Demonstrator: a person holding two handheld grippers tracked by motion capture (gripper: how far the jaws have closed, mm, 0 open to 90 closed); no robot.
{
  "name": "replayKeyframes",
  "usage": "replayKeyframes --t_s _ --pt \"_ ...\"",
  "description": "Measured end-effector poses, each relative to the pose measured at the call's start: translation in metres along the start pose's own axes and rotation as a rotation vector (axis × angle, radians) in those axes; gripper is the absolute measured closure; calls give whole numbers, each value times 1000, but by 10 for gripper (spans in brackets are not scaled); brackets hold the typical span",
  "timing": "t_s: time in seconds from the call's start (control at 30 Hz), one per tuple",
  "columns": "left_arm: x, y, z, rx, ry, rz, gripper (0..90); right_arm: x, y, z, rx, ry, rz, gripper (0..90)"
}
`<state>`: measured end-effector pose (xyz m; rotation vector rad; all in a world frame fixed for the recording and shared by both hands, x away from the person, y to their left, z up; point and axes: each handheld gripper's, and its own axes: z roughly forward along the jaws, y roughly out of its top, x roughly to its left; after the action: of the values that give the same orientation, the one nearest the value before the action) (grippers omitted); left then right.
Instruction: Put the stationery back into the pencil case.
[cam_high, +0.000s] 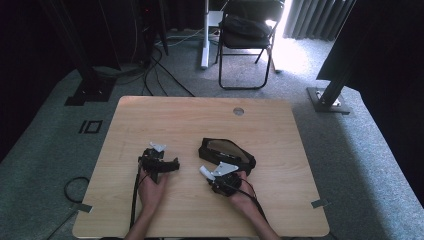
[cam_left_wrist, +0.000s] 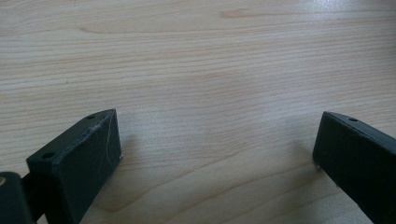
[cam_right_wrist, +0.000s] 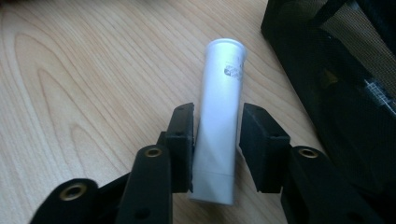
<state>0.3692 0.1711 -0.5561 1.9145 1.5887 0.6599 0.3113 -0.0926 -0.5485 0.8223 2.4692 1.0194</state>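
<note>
the right tongs (cam_right_wrist: 217, 135) straddle a white tube (cam_right_wrist: 219, 121) on the table (cam_right_wrist: 84, 84), not clamped; left tongs (cam_left_wrist: 217, 149) gape.

Tabletop (cam_left_wrist: 210, 56): pale wood-grain laminate, smooth, faint sheen. White tube (cam_right_wrist: 219, 116): smooth plastic, satin, small grey printed mark near the cap end. Black pouch (cam_right_wrist: 336, 84): mesh cloth panel, matt, with glossy film behind it. Right gripper (cam_right_wrist: 215, 135) fingers (cam_right_wrist: 181, 140): matt black plastic, brass-coloured rivets. Left gripper (cam_left_wrist: 217, 149) fingers (cam_left_wrist: 88, 158): same matt black, lightly scuffed.
</note>
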Motion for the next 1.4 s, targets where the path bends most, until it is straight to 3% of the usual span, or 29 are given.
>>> replayKeyframes --t_s 0.33,0.7,1.2,1.4 --pt "0 0 0 0 0 0 13 -1 -3 0 16 -14 -17 693" --pt "0 0 0 1 0 2 13 -4 -6 -4 31 1 -5 666" --pt "0 0 0 0 0 0 12 -7 -7 -4 33 20 44 713" --pt "0 0 0 1 0 0 12 -8 -8 -6 28 8 42 714"
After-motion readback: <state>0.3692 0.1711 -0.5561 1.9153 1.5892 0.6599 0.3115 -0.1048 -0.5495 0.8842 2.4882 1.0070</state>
